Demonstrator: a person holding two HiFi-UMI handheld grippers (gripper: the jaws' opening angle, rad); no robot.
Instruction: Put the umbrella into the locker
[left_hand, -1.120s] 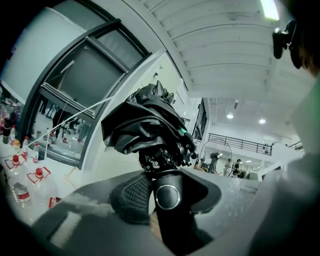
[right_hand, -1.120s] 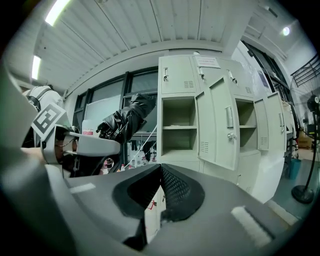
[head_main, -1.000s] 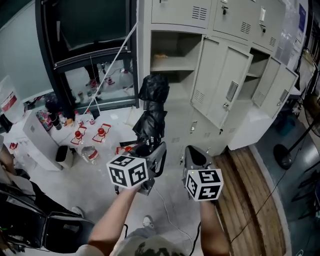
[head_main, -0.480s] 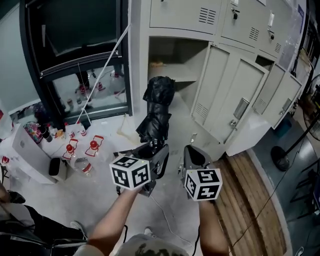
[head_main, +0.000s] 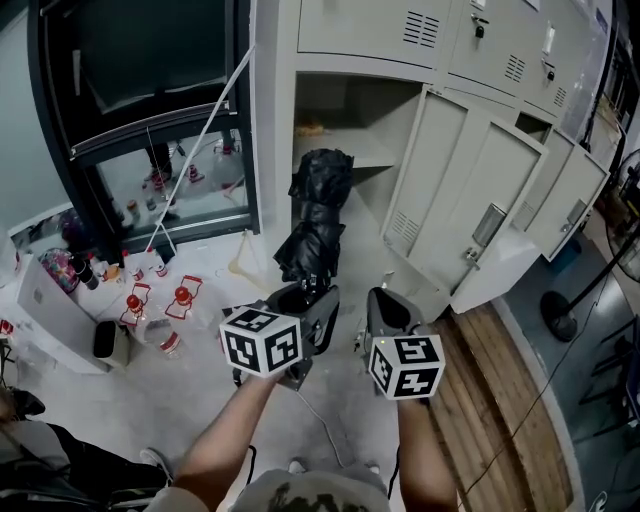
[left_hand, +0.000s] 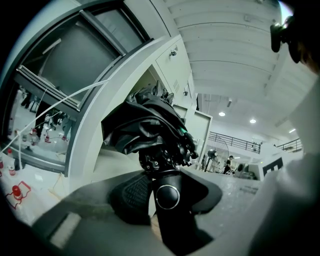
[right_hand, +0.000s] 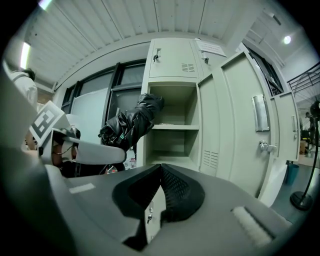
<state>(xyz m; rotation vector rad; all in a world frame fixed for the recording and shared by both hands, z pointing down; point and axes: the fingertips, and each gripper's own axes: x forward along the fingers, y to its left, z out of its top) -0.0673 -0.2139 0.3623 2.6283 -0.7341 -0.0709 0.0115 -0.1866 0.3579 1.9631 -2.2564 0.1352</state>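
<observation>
A: Where is the umbrella, and by what is it held?

B: The umbrella (head_main: 315, 215), black and folded, is held out just in front of the locker (head_main: 275, 120). Its canopy end is pointed at the locker's open compartment (head_main: 350, 105) but is not yet inside. It is gripped by the left gripper (head_main: 303, 303), whose jaws are clamped on the handle (left_hand: 169, 220), with the round button (left_hand: 167, 196) showing between them.

A: And the right gripper?

B: The right gripper (head_main: 392, 312) is held in front of the locker too, opposite its open door (head_main: 450, 190). Its pads are pressed together and nothing is carried between them.

A: How is the umbrella expected to handle?

B: It is judged to be light, though long for a grip at one end, so some droop at the far end may be expected. The handle looks stiff and smooth, so a twist within the jaws cannot be ruled out. The canopy is soft, bunched cloth and does not appear to be strapped tight. It could be snagged on the locker's edge or on the shelf (head_main: 368, 152).

A: Where should hold be taken?

B: The handle is judged the right place, being the only rigid part. The cloth would be crushed and would slip. If support is wanted, the folded ribs near the middle could be steadied by the right gripper while the tip is guided into the locker.
</observation>
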